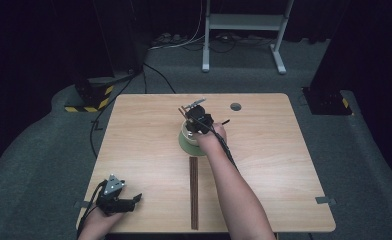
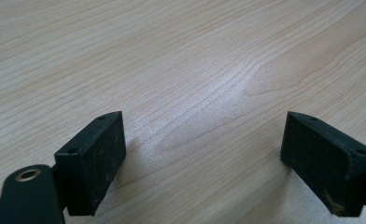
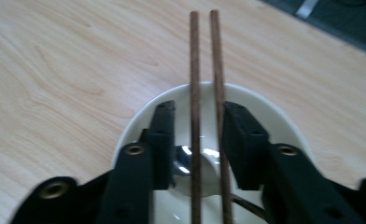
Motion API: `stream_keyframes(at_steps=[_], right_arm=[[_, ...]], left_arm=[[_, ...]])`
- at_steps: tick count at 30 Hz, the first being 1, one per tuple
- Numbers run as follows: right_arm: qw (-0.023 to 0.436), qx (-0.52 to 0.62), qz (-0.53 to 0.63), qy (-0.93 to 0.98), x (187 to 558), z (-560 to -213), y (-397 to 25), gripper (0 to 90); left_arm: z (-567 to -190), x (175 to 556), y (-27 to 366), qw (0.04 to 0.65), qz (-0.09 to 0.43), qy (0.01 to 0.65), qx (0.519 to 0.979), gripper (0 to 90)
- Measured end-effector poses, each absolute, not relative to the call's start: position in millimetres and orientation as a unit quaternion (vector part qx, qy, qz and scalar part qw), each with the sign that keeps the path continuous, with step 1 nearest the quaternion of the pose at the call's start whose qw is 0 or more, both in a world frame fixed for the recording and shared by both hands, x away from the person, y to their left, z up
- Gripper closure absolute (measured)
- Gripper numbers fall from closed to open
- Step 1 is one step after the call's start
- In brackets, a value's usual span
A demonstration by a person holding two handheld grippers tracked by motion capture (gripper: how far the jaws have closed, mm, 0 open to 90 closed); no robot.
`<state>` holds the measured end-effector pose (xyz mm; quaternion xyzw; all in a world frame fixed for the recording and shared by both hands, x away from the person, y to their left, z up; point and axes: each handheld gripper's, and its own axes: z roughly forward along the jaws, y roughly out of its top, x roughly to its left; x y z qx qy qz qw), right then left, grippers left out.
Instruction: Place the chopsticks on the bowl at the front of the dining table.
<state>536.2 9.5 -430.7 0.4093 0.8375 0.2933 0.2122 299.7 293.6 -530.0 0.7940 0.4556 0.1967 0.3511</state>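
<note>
Dark carpet surrounds your wooden table (image 1: pixel 134 145). Your right hand hides most of the bowl (image 1: pixel 187 144) near the table's middle. Bare wood lies open on both sides. Your right gripper (image 3: pixel 197 140) sits over the bowl (image 3: pixel 265 112), jaws slightly apart around two chopsticks (image 3: pixel 204 70); whether they touch is unclear. Another pair of chopsticks (image 1: pixel 194 192) lies near your edge. Your left gripper (image 2: pixel 204 154) rests wide apart, holding nothing, at the near left corner.
</note>
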Motion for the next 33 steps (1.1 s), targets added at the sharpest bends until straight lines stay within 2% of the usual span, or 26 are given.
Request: stream_keyframes(at_steps=[3,8,14,22,33], right_arm=[[0.22,0.417,0.29,0.833,537.8,-428.9,4.7,52.5],[0.208,0.417,0.275,0.841,540.2,-434.9,0.1,52.8],[0.196,0.417,0.269,0.846,539.7,-442.3,1.9,59.1],[0.209,0.412,0.268,0.845,537.3,-445.0,4.4,77.2],[0.209,0.413,0.269,0.845,536.1,-445.3,5.4,78.0]], left_arm=[[-530.0,299.7,293.6,0.351,0.197,0.455,0.794,14.1],[-530.0,299.6,293.6,0.351,0.196,0.456,0.794,14.1],[-530.1,299.5,293.2,0.352,0.197,0.456,0.793,14.1],[-530.1,299.6,293.4,0.353,0.196,0.455,0.794,14.1],[-530.1,299.5,293.3,0.353,0.197,0.455,0.793,14.1]])
